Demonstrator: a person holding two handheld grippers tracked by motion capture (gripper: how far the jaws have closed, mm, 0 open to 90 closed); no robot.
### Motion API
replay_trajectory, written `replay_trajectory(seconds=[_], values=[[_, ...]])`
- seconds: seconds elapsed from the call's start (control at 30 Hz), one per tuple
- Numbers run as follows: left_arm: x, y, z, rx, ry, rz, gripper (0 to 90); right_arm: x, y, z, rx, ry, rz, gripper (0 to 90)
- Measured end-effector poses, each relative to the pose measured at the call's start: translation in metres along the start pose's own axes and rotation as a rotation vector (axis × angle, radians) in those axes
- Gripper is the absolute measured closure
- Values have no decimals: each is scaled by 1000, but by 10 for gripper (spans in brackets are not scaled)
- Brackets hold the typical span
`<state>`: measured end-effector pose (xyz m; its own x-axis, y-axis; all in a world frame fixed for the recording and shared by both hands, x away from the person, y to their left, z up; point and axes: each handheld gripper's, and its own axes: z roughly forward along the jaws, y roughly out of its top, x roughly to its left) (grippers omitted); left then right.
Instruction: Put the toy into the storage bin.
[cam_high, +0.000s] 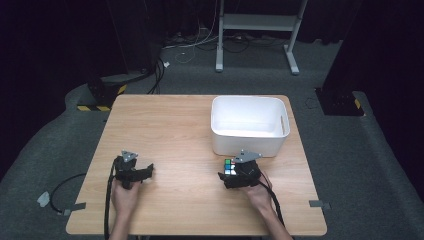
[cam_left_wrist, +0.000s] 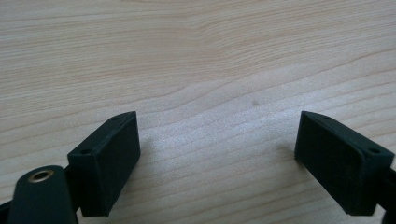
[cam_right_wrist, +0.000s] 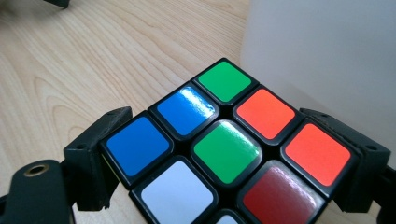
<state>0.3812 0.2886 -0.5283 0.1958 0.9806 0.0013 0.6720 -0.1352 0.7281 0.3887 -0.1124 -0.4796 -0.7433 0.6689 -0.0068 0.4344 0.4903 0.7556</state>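
A Rubik's cube (cam_high: 230, 167) with scrambled colours sits just in front of the white bin (cam_high: 248, 143) at the table's right side. My right gripper (cam_high: 228, 173) is shut on the cube (cam_right_wrist: 226, 149); in the right gripper view its two black jaws press against opposite sides of it, and the bin's wall (cam_right_wrist: 327, 51) rises right behind. My left gripper (cam_high: 148, 171) rests low over the table's left front, open. In the left gripper view the left gripper (cam_left_wrist: 217, 158) has its jaws wide apart with only bare wood between them.
The wooden table (cam_high: 165, 125) holds the white bin at the back right; the bin looks empty inside. Cables trail off the front edge from both grippers. A metal stand (cam_high: 260, 22) and floor cables lie beyond the table.
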Motion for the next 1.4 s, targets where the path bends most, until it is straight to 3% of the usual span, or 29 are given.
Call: replay_trajectory(seconds=[0.33, 0.8, 1.13, 1.4], values=[[0, 0, 0, 0, 0, 0, 143, -5, 4, -8, 0, 26, 14, 135], [0, 0, 0, 0, 0, -1, 143, -6, 14, -18, -8, 38, -10, 135], [0, 0, 0, 0, 0, -1, 143, -10, 24, -28, -29, 87, 0, 135], [0, 0, 0, 0, -1, -1, 143, -11, 31, -33, -29, 98, -6, 135]])
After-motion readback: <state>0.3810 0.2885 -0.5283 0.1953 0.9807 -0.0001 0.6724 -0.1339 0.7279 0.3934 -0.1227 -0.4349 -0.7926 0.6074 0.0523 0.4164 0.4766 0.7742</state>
